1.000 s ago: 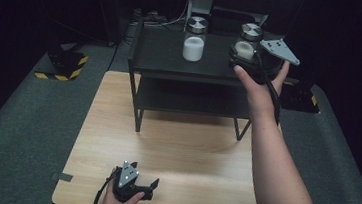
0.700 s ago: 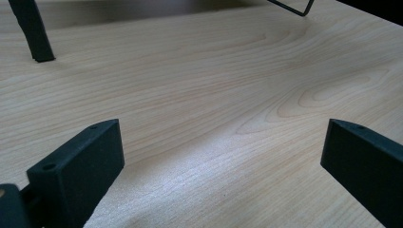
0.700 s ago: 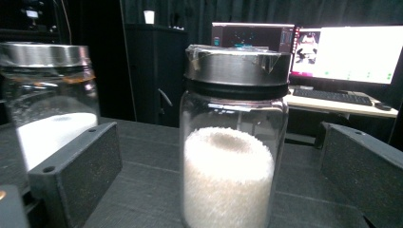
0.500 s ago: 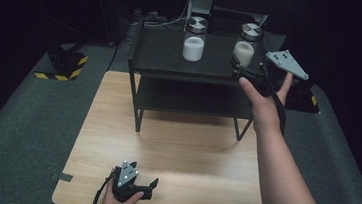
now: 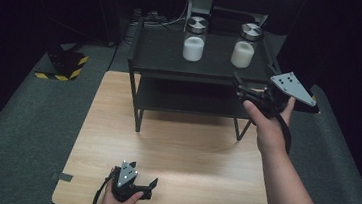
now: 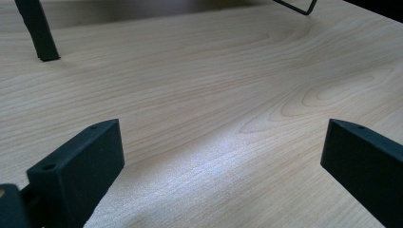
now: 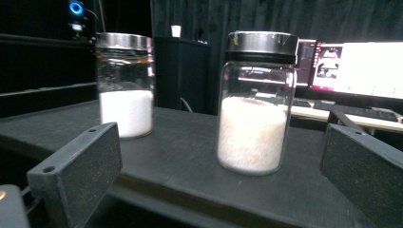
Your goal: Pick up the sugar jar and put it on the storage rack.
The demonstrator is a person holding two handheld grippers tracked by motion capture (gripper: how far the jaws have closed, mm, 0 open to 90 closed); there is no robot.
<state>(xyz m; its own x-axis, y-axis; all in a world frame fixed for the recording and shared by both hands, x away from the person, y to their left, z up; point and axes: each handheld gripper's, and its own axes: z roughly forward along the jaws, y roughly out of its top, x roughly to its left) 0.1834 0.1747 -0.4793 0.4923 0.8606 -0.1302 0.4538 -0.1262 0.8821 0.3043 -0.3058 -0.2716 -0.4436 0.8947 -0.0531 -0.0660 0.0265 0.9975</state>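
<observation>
1. High view: a black metal two-tier shelf rack (image 5: 163,60) stands at the 12 o'clock end of the pale wooden bench (image 5: 183,157). On its top tier stand two clear glass jars with silver metal lids, each partly filled with white powder: the left jar (image 5: 195,39) and the right jar (image 5: 244,45), apart from each other. The right gripper (image 5: 238,85) is held in the air at the rack's 3 o'clock corner, jaws spread and empty, pointing toward the right jar but apart from it. The left gripper (image 5: 136,184) rests low at the bench's 6 o'clock edge, in the person's hand.

2. Left gripper view: the two black jaws stand wide apart with nothing between them, just above bare wood grain. One rack leg (image 6: 38,31) stands at 11 o'clock.

3. Right gripper view: the jaws are spread wide and hold nothing. The right jar (image 7: 256,102) stands upright on the dark shelf top, just right of centre between the jaws and beyond their tips. The left jar (image 7: 126,85) stands farther off at 10 o'clock. Lit monitors (image 7: 361,66) glow at 2 o'clock behind.
</observation>
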